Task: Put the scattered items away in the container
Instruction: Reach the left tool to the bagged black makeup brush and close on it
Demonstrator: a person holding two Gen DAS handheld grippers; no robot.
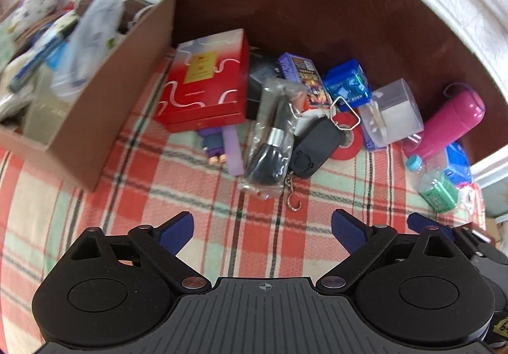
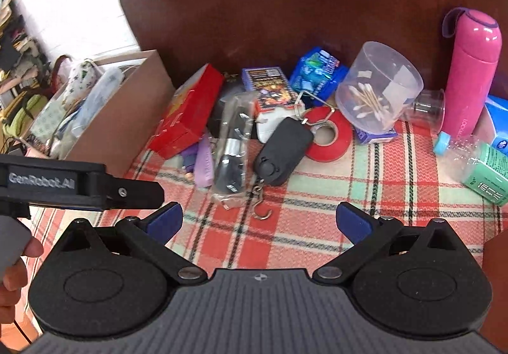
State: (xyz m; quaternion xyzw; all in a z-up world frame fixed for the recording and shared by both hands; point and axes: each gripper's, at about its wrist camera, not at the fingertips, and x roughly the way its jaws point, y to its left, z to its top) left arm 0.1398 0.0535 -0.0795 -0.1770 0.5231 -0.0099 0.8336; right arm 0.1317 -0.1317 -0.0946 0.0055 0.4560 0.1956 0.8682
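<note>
Both grippers are spread wide and empty: the left gripper [image 1: 262, 228] and right gripper [image 2: 258, 222] hover over the plaid blanket [image 2: 304, 227]. The cardboard box [image 1: 127, 74] sits at the blanket's left edge, already stuffed. The red box [image 1: 206, 80], bagged brush [image 1: 273, 138], hanging scale [image 2: 281, 152], red tape [image 2: 330, 138] and pink bottle [image 2: 470, 74] are piled along the back edge.

Cardboard box [image 1: 127, 74] sits at my 10 o'clock, already stuffed. Red gift box [image 1: 206, 80], bagged brush [image 1: 273, 138] and black hanging scale [image 1: 314, 144] lie jumbled at 12.
</note>
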